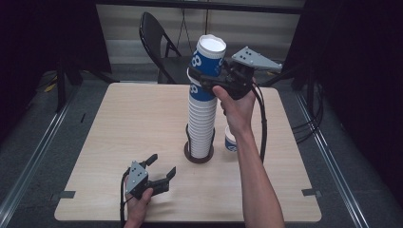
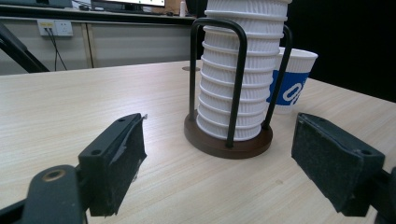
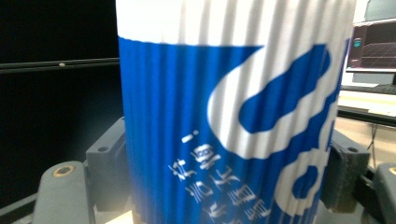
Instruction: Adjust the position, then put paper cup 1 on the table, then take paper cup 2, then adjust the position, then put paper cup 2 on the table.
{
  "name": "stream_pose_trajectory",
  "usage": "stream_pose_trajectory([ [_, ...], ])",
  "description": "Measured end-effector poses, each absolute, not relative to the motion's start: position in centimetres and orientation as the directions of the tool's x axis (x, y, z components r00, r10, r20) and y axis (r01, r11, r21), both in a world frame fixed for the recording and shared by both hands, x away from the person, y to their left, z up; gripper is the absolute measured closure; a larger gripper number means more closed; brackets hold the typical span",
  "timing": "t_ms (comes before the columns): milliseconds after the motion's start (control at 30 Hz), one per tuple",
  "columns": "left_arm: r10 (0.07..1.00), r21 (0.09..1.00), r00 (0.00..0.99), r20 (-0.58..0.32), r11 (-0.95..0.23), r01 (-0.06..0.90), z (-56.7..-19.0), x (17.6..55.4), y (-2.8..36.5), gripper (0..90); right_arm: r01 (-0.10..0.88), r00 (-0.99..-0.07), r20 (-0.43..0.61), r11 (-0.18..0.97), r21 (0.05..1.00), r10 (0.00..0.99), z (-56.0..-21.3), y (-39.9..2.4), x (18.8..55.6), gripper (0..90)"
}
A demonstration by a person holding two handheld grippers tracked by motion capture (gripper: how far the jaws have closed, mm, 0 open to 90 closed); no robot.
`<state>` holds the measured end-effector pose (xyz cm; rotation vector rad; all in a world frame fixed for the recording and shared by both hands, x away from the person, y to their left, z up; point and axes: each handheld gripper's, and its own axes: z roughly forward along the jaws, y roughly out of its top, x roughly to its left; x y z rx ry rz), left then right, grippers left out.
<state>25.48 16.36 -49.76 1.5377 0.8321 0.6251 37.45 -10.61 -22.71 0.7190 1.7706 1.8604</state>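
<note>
A tall stack of white ribbed paper cups (image 1: 202,123) (image 2: 238,79) stands in a black wire holder with a round dark base (image 1: 198,157) (image 2: 224,147) at the table's middle. The top cup (image 1: 209,54) (image 3: 233,93), blue and white, tilts slightly at the stack's top. My right gripper (image 1: 202,77) (image 3: 229,163) is shut on this cup, a pad pressing each side. My left gripper (image 1: 162,165) (image 2: 217,140) rests low over the table's front left, open and holding nothing, pointing toward the holder. A single blue and white cup (image 1: 230,141) (image 2: 292,88) stands upright just right of the holder.
The light wooden table (image 1: 119,123) has bare surface on its left half and along the front. A black folding chair (image 1: 159,42) stands behind the far edge. Dark curtains and cables flank the table.
</note>
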Motion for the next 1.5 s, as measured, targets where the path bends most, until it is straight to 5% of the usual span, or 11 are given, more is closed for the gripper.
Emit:
stream_pose_trajectory([
  [1500, 0.8, 0.988, 0.597, -0.056, -0.043, 0.149, -49.7, 25.5, 16.2, 17.1, 0.031, -0.739, 0.143, -0.179, 0.983, 0.659, -23.6, -16.1, 31.8, 21.7],
])
